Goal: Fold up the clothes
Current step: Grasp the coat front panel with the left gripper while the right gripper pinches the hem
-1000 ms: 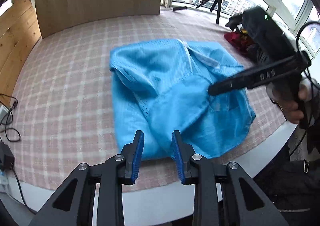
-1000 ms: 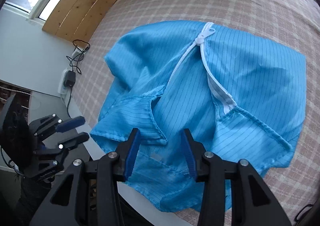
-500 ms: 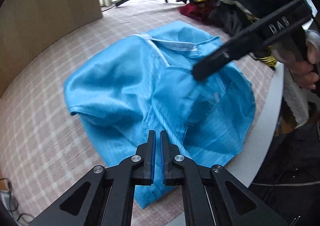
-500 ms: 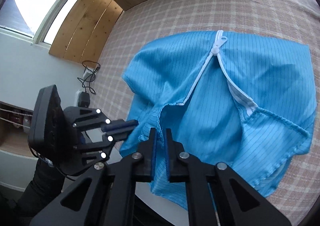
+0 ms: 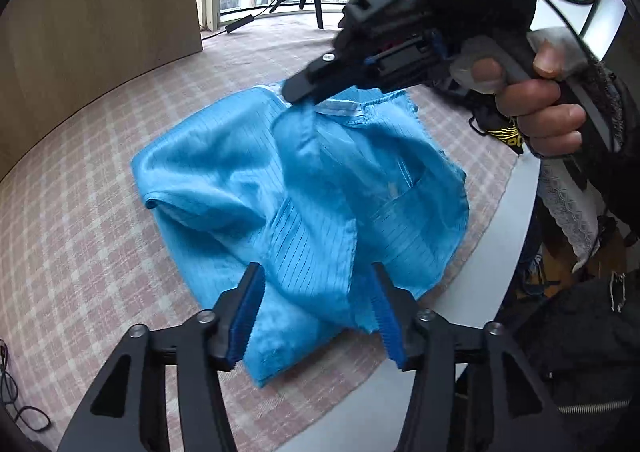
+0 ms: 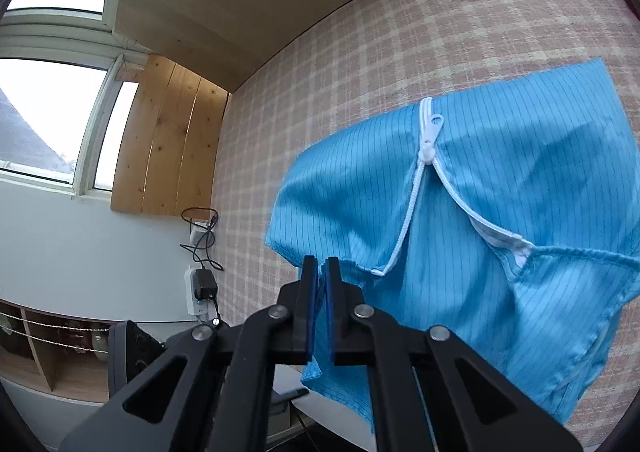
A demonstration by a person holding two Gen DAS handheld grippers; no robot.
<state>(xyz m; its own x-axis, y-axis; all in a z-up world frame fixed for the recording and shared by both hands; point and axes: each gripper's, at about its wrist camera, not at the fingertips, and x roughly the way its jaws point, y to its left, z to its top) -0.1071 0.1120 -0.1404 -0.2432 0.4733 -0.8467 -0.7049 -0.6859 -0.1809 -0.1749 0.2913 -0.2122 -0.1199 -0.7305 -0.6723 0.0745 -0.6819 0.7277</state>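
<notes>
Your right gripper (image 6: 322, 272): jaws clamped on blue garment (image 5: 304, 187) edge, lifting it, lower centre of right view. Your left gripper (image 5: 316, 292): jaws just opened, fabric between pads, not pressed. Garment mid-frame on checked tablecloth (image 5: 80, 236).
</notes>
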